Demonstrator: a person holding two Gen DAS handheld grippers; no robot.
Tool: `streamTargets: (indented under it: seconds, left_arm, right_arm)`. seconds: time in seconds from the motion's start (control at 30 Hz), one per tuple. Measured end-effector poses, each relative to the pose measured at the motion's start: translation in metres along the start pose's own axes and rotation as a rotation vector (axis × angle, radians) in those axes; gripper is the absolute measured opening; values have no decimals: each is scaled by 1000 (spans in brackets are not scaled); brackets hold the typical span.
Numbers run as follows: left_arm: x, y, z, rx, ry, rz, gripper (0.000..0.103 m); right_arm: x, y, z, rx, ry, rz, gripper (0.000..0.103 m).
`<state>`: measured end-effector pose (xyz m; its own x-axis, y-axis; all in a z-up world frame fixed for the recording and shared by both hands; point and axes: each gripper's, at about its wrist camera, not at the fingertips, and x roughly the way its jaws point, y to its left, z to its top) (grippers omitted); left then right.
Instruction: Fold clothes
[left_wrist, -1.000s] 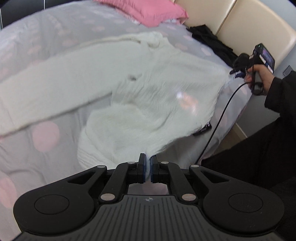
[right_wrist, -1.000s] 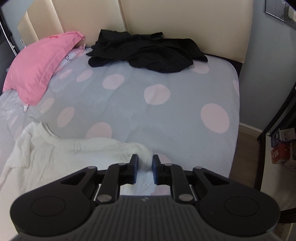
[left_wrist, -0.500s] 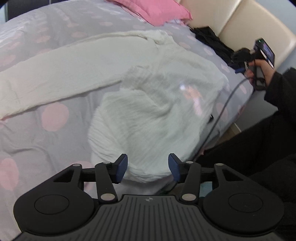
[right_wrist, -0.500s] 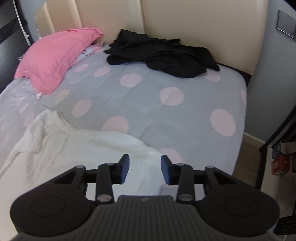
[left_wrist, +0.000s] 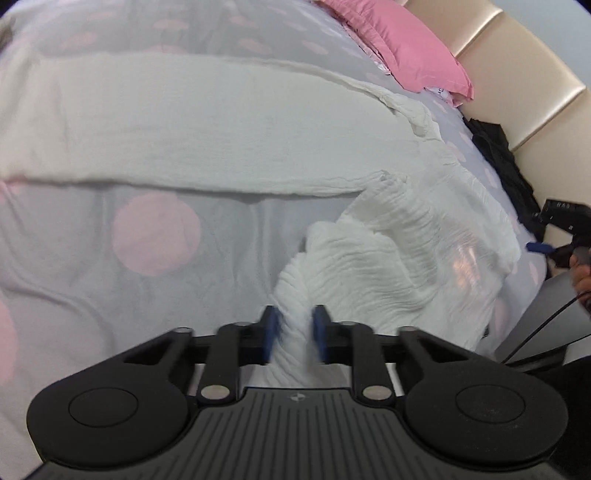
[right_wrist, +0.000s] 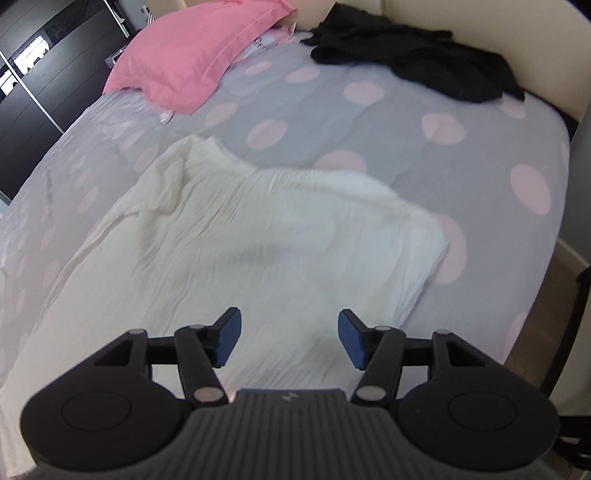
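Setting: home bedroom. Bed (right_wrist: 388, 103) with grey, pink-dotted sheet; pink pillow (right_wrist: 192, 55); cream padded headboard (left_wrist: 517, 85); dark wardrobe (right_wrist: 33, 92); black clothing (right_wrist: 417, 55) and white garment (right_wrist: 258, 229) on bed.

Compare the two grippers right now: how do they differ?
The left gripper has its fingers closed in on a bunched fold of the white garment; the right gripper has its fingers spread wide with nothing between them, above flat cloth. Both have blue-padded fingers and point over the same garment on the bed.
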<state>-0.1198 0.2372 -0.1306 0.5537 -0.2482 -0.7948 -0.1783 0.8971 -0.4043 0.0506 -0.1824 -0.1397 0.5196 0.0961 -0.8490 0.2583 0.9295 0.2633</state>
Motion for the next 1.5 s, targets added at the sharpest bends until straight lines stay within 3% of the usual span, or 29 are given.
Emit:
streamTargets:
  seconds: [0.13,0.27,0.43,0.57,0.7,0.87,0.93,1.0,1.2,1.27,1.43,1.5]
  left_arm:
    - [-7,-15,-4,12,-43,-68,6]
    - [-22,-54,-6,84,-80,-152,5]
    - [-11,-105,-22,207,-30,-241,5]
    - [18,-127,-40,259,56,-239,5]
    - [52,-118,-51,192,147,-233,5]
    - [71,-105,-56,137,205,-200,6]
    - [65,-106,-55,149,194,-195,7]
    - [56,-110,-53,179,174,-179,20]
    - [21,-105,-38,195,79,-186,41]
    - [13,-96,-28,175,36,-174,41]
    - [25,-74,-3,152,-5,-57,41]
    - [37,-70,3,150,-8,-58,43]
  right_arm:
    - [7,5,-6,-17,27,-6,62]
    - [10,9,-7,-31,44,-10,62]
    - [9,19,-11,-76,53,14,62]
    - [11,22,-13,-99,72,23,63]
    - [13,22,-14,-109,85,31,63]
    - [14,23,-15,-125,91,46,63]
    - [14,24,-15,-129,93,54,63]
    - [13,24,-15,-130,93,61,64]
    - [10,24,-15,-128,87,75,66]
    - [11,24,-15,-126,89,76,66]
    - [11,25,-14,-136,92,81,66]
    - [11,25,-13,-139,90,83,66]
